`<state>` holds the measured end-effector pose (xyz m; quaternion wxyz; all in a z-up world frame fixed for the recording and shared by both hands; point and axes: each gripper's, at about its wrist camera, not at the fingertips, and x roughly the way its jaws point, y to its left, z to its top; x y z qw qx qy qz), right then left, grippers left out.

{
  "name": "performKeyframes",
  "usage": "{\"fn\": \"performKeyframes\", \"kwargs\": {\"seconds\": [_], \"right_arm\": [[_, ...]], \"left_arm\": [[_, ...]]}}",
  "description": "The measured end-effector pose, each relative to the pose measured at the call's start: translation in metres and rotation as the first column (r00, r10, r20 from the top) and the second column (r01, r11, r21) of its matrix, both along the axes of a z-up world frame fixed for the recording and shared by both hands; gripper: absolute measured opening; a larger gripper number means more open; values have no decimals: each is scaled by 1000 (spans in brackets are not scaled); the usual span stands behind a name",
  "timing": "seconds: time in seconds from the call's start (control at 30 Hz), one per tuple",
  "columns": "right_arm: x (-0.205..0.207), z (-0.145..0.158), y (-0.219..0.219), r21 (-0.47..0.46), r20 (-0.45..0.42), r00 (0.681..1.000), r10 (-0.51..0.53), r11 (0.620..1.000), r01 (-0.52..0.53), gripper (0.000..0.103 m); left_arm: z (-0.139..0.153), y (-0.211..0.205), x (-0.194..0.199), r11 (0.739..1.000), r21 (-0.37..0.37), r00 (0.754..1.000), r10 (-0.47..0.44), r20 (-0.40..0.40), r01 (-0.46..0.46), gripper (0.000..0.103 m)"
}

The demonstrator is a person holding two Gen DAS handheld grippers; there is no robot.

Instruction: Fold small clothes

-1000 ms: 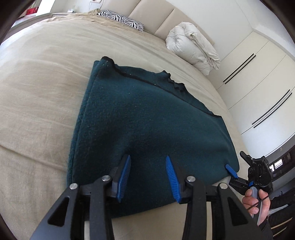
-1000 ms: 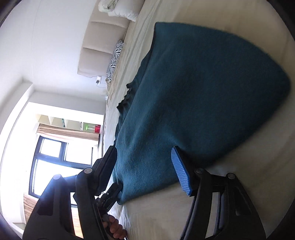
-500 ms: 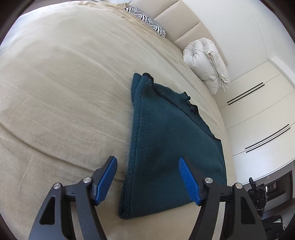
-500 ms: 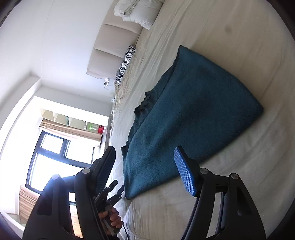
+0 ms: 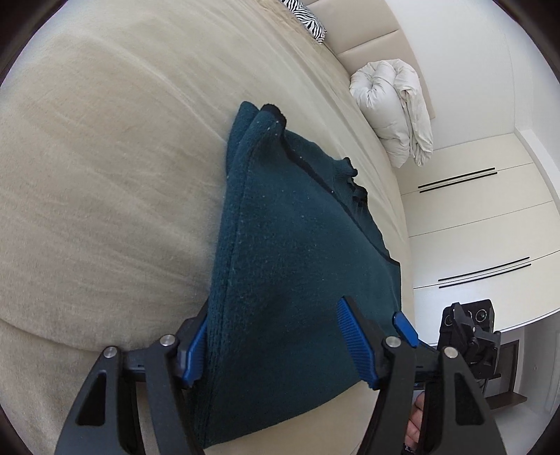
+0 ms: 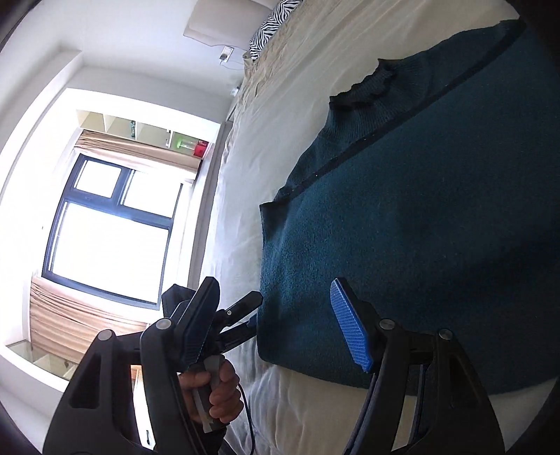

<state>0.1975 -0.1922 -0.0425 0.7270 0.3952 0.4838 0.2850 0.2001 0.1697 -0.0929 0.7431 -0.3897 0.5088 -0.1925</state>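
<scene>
A dark teal knitted sweater (image 5: 301, 273) lies folded on the beige bed (image 5: 105, 175); it also shows in the right wrist view (image 6: 420, 227), collar toward the headboard. My left gripper (image 5: 276, 350) is open, its blue pads straddling the sweater's near left edge. My right gripper (image 6: 276, 332) is open at the sweater's other near corner, one blue pad over the cloth, the other beside its edge. The right gripper's blue tip also shows in the left wrist view (image 5: 406, 329). The left gripper shows in the right wrist view (image 6: 238, 315), held by a hand.
A rolled white duvet (image 5: 395, 112) and a zebra pillow (image 5: 308, 17) lie near the padded headboard. White wardrobe doors (image 5: 472, 227) stand past the bed's right side. A bright window (image 6: 112, 227) is on the other side.
Both grippers drew back from the folded sweater half a second ago and have come down close again, now straddling its near edge at the two corners.
</scene>
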Motion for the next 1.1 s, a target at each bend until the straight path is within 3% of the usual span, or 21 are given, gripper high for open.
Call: {"fn": "performKeyframes", "kwargs": {"seconds": [0.07,0.13,0.27,0.33,0.53,0.7,0.8,0.93,1.03,1.1], "right_arm": [[21,-6,22,3,-18,999,38,999,-38,66],[37,-14,39,12,-44,997,64,998,-63,66],[53,-34,61,-20,-94,991,96,995,-98,66],[55,-46,65,-57,-121,988,94,993,-101,64],[55,-48,51,7,-108,989,101,995,-101,64],[48,-33,11,77,-73,996,55,996,-49,64],[43,-24,-33,156,-56,998,-15,988,23,72],[36,-17,-99,235,-57,994,-97,966,107,72],[28,-13,-149,290,-55,986,-158,942,167,78],[24,-13,-179,312,-57,979,-198,927,206,80]], "left_arm": [[0,0,0,1000,-5,1000,-8,-5,8,59],[-4,-2,2,999,-16,999,-33,-22,33,42],[-9,-3,3,999,-1,999,-35,-30,35,18],[-13,0,4,999,-30,999,-27,-34,26,17],[-7,4,5,995,-103,999,5,-36,-9,15],[39,-15,8,997,-75,999,-19,49,23,15],[77,-45,14,996,-36,990,-74,123,79,15],[115,-108,27,982,-16,964,-180,193,187,15],[125,-166,36,961,0,939,-269,216,275,15],[116,-206,42,946,5,926,-319,204,324,15]]}}
